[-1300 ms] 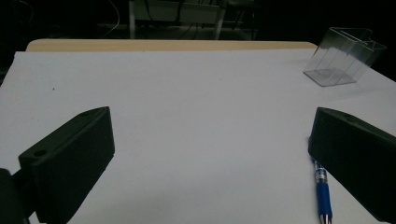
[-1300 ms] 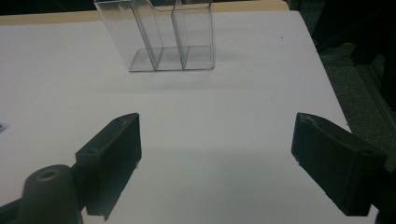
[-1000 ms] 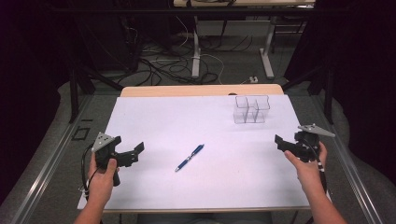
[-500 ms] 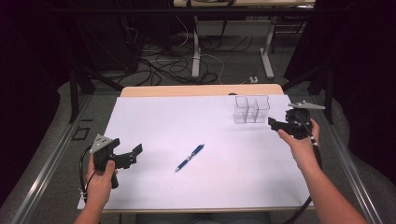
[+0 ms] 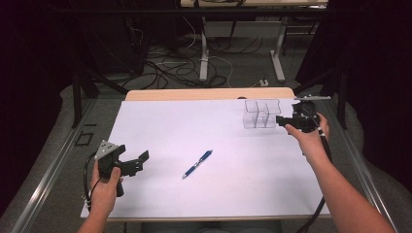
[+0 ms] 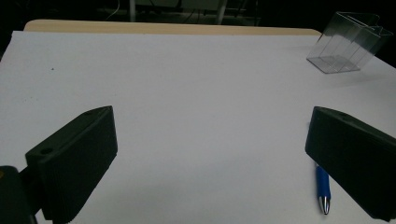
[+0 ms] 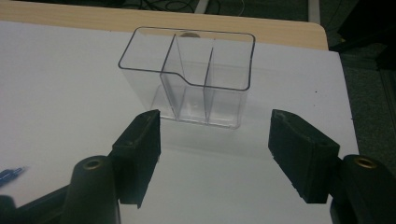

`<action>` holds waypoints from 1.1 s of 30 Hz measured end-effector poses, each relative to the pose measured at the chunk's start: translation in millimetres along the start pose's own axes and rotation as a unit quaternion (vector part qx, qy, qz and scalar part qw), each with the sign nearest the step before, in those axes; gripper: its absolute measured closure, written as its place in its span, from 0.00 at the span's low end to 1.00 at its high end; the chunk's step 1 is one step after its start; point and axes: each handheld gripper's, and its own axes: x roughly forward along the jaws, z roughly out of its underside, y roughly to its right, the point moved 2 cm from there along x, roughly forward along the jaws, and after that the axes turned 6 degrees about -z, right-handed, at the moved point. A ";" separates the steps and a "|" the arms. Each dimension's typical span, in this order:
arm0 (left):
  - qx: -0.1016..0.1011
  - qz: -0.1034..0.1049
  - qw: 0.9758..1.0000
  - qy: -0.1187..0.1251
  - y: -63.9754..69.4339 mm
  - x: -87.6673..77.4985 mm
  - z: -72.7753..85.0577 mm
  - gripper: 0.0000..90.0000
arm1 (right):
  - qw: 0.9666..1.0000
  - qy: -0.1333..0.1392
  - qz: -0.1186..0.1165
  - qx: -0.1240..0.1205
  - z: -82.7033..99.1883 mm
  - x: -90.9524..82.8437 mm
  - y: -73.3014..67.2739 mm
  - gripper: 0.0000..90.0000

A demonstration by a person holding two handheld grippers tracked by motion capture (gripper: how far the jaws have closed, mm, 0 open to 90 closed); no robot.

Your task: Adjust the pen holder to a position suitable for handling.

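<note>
Two hand-held grippers gape empty: the right hand-held gripper [image 5: 281, 120] faces the clear organizer [image 5: 261, 114] near the bench's far right corner, probably to grasp it; the left hand-held gripper [image 5: 144, 158] idles beside the pen [image 5: 197, 164] mid-bench.

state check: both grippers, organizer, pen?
left hand-held gripper: open, empty, above the sheet.
right hand-held gripper: open, empty, facing the organizer.
clear plastic organizer: upright, compartments empty, not touched.
blue pen: lying flat on the sheet, not held.

bright white table [image 5: 204, 194], dark surroundings, soft, slightly blurry
</note>
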 end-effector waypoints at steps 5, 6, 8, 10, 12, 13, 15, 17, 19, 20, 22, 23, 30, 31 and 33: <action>0.002 0.000 1.000 -0.001 0.3 0.8 0.4 0.02 | 1.000 -0.013 0.004 0.017 -11.5 6.7 6.8 0.45; 0.003 0.000 1.000 -0.002 0.1 0.8 0.4 0.02 | 1.000 -0.015 0.004 0.021 -12.7 7.7 7.1 0.46; -0.001 0.000 1.000 0.000 0.4 1.4 0.6 0.02 | 1.000 -0.020 0.006 0.023 -14.5 8.2 7.9 0.48; -0.001 0.000 1.000 -0.001 0.3 1.6 0.8 0.02 | 0.999 -0.024 0.007 0.023 -18.3 11.6 9.5 0.49; 0.000 0.001 1.000 -0.005 0.0 1.5 1.0 0.02 | 0.999 -0.036 0.005 0.023 -23.1 17.2 10.6 0.51; -0.002 0.000 1.000 -0.004 0.2 1.7 1.0 0.02 | 0.999 -0.036 0.005 0.023 -23.1 17.2 10.6 0.51; -0.002 -0.001 1.000 -0.002 -0.5 1.8 0.5 0.02 | 0.999 -0.046 0.009 0.021 -26.0 21.9 11.8 0.52; -0.003 -0.002 1.000 -0.002 -1.1 1.7 0.3 0.02 | 0.998 -0.055 0.010 0.021 -28.4 25.8 12.4 0.53; -0.004 -0.002 1.000 -0.001 -1.8 1.9 0.3 0.02 | 0.998 -0.061 0.016 0.020 -33.1 31.7 12.9 0.55; -0.004 -0.003 1.000 -0.002 -2.2 1.6 0.3 0.02 | 0.998 -0.061 0.016 0.020 -33.1 31.7 12.9 0.55; -0.002 -0.002 1.000 -0.004 -3.1 1.4 0.3 0.02 | 0.997 -0.069 0.027 0.025 -37.4 37.5 13.8 0.58; -0.002 -0.003 1.000 -0.004 -3.4 1.5 0.3 0.02 | 0.997 -0.069 0.027 0.025 -37.4 37.5 13.8 0.58; 0.000 -0.004 1.000 -0.009 -6.0 0.8 0.4 0.02 | 0.996 -0.073 0.040 0.041 -45.7 51.3 22.2 0.64; -0.002 -0.005 1.000 -0.007 -5.7 0.9 0.3 0.02 | 0.995 -0.076 0.044 0.047 -47.2 55.5 26.1 0.66; -0.001 -0.008 1.000 -0.003 -6.1 0.2 0.0 0.02 | 0.994 -0.080 0.046 0.055 -48.3 59.5 29.5 0.68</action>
